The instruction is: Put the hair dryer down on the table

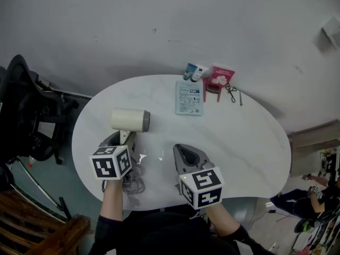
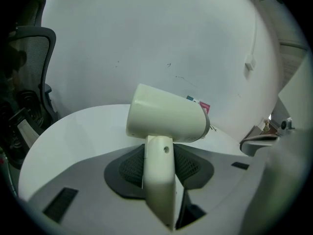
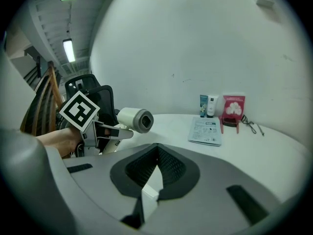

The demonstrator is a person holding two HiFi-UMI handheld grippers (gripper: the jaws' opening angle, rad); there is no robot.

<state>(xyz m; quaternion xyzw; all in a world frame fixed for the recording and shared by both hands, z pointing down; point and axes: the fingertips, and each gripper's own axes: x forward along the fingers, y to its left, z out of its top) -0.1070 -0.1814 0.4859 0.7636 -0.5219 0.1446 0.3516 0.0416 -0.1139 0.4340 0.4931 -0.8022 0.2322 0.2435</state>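
1. The left tool (image 1: 125, 137) pinches the handle of the hair dryer (image 1: 130, 119). In the left gripper view the cream handle (image 2: 160, 180) stands upright between the two dark pads, which are spread wide to take it and press on it from both sides.
2. The hair dryer's barrel (image 2: 166, 119) lies level above the grip, crosswise to the tool, with its grey-ringed end toward the right tool.
3. The hair dryer is over the left part of the white counter (image 1: 239, 142), near its front edge. From the right gripper view (image 3: 134, 119) it looks raised off the surface, but I cannot tell for sure whether any part touches.
4. A bundle of grey cord (image 1: 135, 182) lies on the counter at the front edge, under the left tool.
5. The right tool (image 1: 181, 147) has its jaws pressed together at the tips and holds nothing. It sits over the counter's front middle, just beside the left tool and apart from the hair dryer.
6. At the far edge of the counter, well apart from both tools, lie a pale blue packet (image 1: 189, 97), two small tubes (image 1: 194, 71) and a red packet (image 1: 221, 76).
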